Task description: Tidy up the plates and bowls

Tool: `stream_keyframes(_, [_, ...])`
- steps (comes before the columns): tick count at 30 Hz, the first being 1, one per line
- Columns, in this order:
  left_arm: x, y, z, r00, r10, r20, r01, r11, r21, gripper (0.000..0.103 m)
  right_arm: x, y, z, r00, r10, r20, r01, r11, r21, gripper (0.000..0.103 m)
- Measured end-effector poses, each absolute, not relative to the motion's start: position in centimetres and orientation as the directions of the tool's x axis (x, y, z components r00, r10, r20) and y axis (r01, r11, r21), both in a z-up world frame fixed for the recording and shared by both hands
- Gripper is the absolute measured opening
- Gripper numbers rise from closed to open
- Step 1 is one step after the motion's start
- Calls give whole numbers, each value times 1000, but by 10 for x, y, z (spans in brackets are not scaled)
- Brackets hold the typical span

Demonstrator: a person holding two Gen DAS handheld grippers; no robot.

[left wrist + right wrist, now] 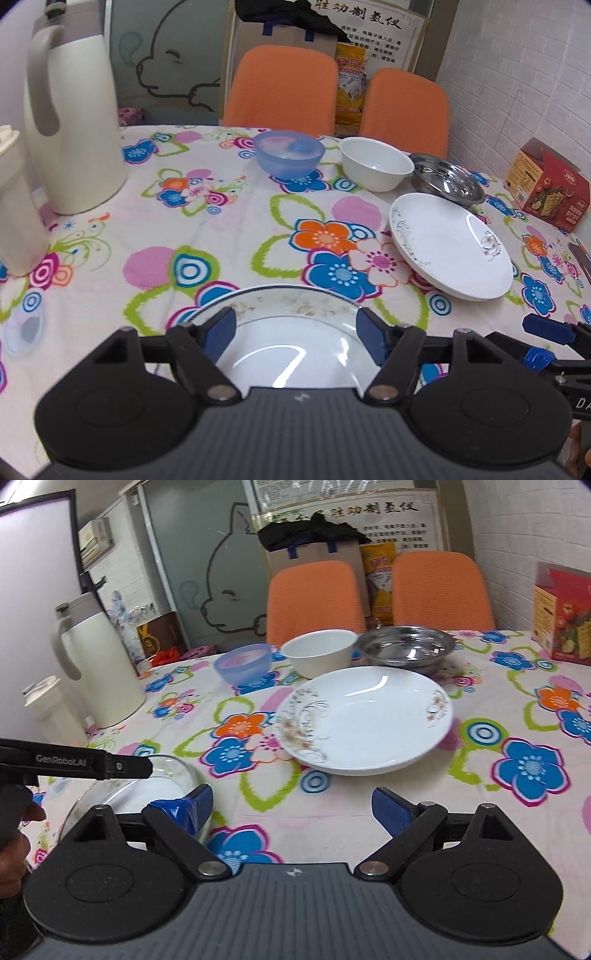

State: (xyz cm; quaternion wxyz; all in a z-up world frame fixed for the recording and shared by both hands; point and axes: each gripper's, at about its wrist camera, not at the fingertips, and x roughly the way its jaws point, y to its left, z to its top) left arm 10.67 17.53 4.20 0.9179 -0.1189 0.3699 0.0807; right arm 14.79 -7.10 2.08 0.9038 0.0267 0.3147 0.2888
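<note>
Two grippers, left (295,328) and right (291,805), hover with jaws apart. The left straddles a glass plate (288,332); best close gently on its rim, then stack it on the white plate (365,720).

Floral-clothed table (229,236), plates (454,247), bowls (375,162), thermos (74,122), red box (546,188)

Bare flowered tablecloth (332,812) lies open ahead of the right gripper (291,808) up to the white floral-rimmed plate (369,720). Behind that, a translucent blue bowl (243,662), white ceramic bowl (319,651) and steel dish (406,644) line the far edge; a cream thermos jug (99,657) blocks the left.
</note>
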Motion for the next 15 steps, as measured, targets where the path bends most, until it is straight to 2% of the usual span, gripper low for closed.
stream_keyframes(6, [150, 153, 38, 687, 7, -727, -179, 971, -161, 70, 182, -103, 12, 664, 482, -572, -418, 873, 251, 80])
stream_keyframes(15, [227, 130, 35, 647, 10, -762, -152, 981, -116, 71, 245, -105, 6, 666, 451, -594, -404, 888, 222, 80])
